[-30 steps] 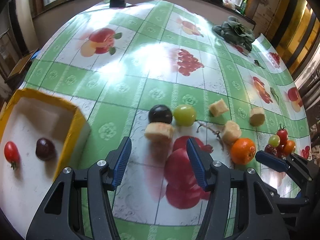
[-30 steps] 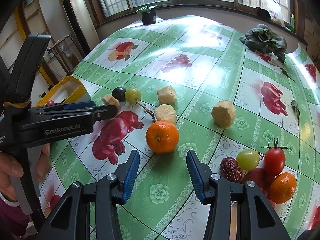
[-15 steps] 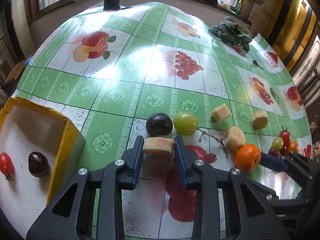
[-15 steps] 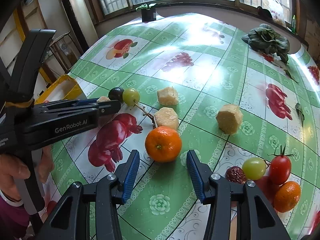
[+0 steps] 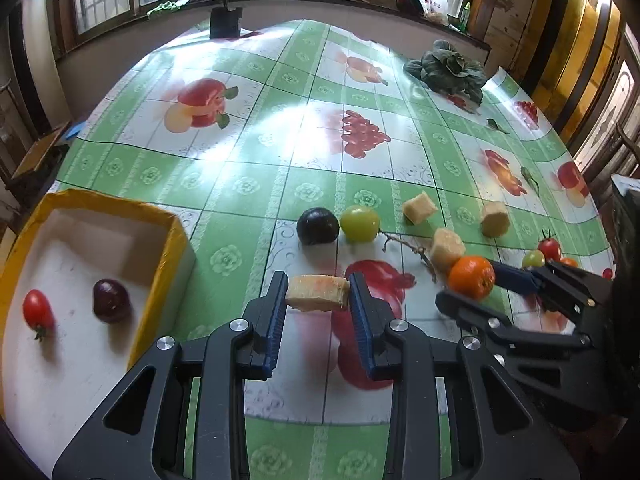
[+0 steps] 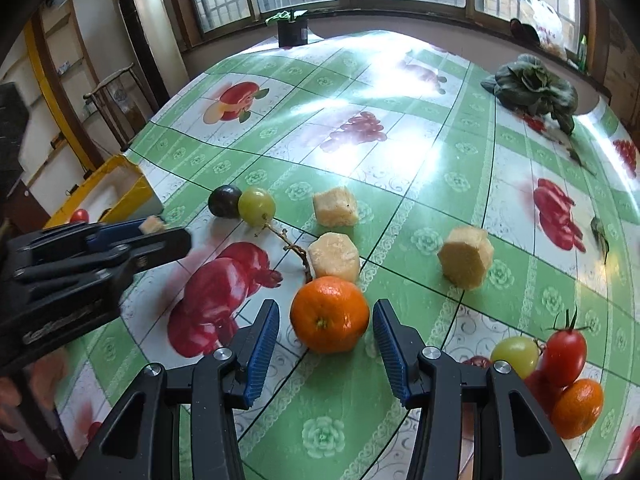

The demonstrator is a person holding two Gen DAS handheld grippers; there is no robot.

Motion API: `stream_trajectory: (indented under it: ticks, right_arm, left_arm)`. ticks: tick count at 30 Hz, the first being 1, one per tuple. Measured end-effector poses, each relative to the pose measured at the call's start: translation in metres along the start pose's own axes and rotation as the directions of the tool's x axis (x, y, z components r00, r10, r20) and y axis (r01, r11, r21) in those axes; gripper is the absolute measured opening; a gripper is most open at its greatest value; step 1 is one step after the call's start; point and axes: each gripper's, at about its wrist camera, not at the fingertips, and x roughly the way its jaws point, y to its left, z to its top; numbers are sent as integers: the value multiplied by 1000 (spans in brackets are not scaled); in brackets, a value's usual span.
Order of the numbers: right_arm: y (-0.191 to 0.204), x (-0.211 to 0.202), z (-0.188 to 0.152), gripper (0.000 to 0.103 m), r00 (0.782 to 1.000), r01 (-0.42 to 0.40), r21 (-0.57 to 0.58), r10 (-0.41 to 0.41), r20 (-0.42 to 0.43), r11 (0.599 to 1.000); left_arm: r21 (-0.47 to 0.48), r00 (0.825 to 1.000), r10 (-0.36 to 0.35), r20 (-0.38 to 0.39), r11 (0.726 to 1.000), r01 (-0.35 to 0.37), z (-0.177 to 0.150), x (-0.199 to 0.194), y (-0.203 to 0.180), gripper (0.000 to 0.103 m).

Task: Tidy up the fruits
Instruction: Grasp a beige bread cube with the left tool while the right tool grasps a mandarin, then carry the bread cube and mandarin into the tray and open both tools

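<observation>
Tablecloth (image 5: 248, 184), green-checked with fruit prints, fills both views. Yellow-rimmed box (image 5: 172, 248), left edge of the left wrist view, contains one cherry tomato (image 5: 38, 312) and one dark plum (image 5: 111, 300). Left gripper (image 5: 318, 300), bottom centre: jaws closed onto a pale fruit slice (image 5: 317, 298). Right gripper (image 6: 326, 338), bottom centre of the right wrist view: jaws wide apart, flanking an orange (image 6: 329, 314) without contact. Dark plum on cloth (image 5: 318, 231) touches a green grape (image 5: 359, 222), mid-frame.
</observation>
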Motion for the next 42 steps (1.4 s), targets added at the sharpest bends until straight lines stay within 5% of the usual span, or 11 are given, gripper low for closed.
stream_trajectory:
  ticks: [2, 24, 42]
  right_arm:
    - [0, 0, 0, 37, 1000, 12, -9, -11, 3, 1000]
    - [56, -68, -5, 36, 993, -49, -58, 55, 105, 997]
    - [137, -57, 15, 36, 983, -141, -187, 159, 87, 972]
  left_arm:
    - [1, 1000, 6, 3, 1000, -6, -4, -5, 1, 30]
    - [-11, 991, 83, 109, 997, -82, -19, -74, 23, 30]
    - [-104, 972, 190, 138, 979, -177, -34, -110, 88, 30]
